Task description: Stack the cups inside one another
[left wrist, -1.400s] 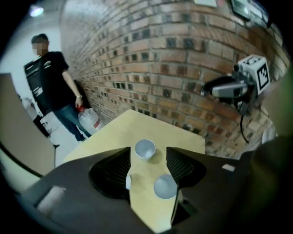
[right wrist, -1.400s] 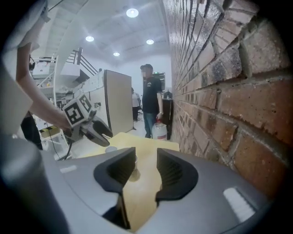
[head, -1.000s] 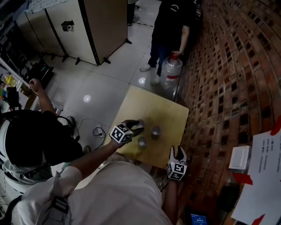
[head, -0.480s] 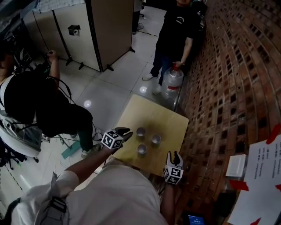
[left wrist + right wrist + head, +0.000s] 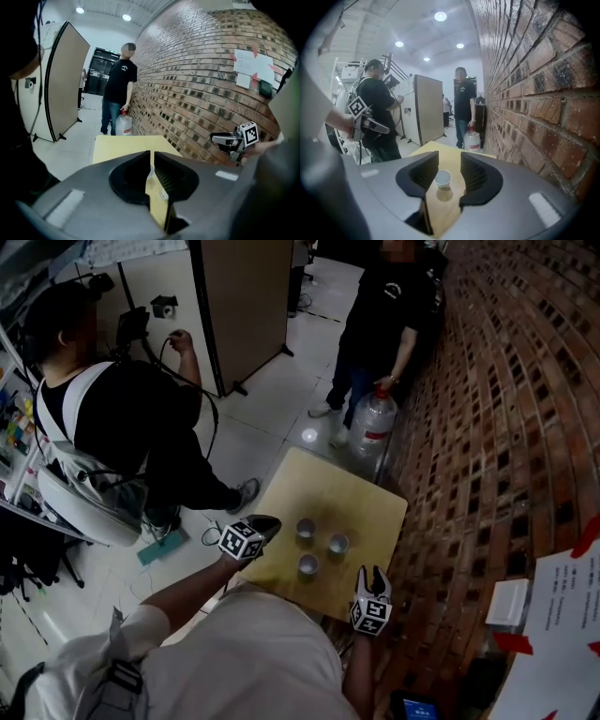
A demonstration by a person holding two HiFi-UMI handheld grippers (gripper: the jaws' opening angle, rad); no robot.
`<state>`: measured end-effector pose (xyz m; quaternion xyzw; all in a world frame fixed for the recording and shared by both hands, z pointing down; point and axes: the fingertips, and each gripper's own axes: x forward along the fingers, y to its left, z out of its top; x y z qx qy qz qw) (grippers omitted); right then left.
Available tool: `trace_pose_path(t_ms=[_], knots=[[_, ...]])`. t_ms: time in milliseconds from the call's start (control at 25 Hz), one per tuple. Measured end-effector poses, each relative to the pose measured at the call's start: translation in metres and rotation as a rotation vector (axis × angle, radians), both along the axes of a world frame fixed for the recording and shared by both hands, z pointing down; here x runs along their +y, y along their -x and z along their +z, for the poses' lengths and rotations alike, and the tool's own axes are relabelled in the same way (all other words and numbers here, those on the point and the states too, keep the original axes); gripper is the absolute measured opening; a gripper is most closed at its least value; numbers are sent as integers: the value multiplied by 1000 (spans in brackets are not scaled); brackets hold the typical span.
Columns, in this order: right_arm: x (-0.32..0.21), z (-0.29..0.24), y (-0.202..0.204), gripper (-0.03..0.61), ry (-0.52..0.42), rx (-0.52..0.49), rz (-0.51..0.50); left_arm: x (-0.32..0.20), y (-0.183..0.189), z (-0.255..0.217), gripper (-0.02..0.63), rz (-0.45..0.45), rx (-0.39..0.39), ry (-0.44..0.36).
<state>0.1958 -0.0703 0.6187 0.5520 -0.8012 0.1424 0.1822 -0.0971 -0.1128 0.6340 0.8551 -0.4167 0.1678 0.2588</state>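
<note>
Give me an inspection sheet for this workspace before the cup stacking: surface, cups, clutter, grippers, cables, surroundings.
Surface: square tan table, holds only the cups.
Job's things: far cup, right cup, near cup; upright, apart, none nested.
Clutter: nothing seen.
Grippers: left gripper at the table's left edge, jaws have just been closing, nearly together, nothing between them; right gripper at the near edge, jaws apart, empty.
Cables: cable loop on the floor left of the table.
Surroundings: brick wall on the right; person holding water jug beyond the table; second person at left.
</note>
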Motion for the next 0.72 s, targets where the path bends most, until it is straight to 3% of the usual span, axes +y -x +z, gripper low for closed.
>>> trace_pose_path(t_ms=[120, 200, 280, 720], knots=[[0, 2, 5, 152, 7, -2, 7, -2, 6, 2, 34, -4, 4, 14], [0, 3, 7, 152, 14, -2, 14, -4, 7, 2, 63, 2, 22, 23], [1, 5, 10, 152, 23, 1, 21, -2, 4, 5, 101, 33, 31, 46], [-9, 26, 26, 152, 71, 35, 10, 2, -7, 13, 109, 165, 2, 71]])
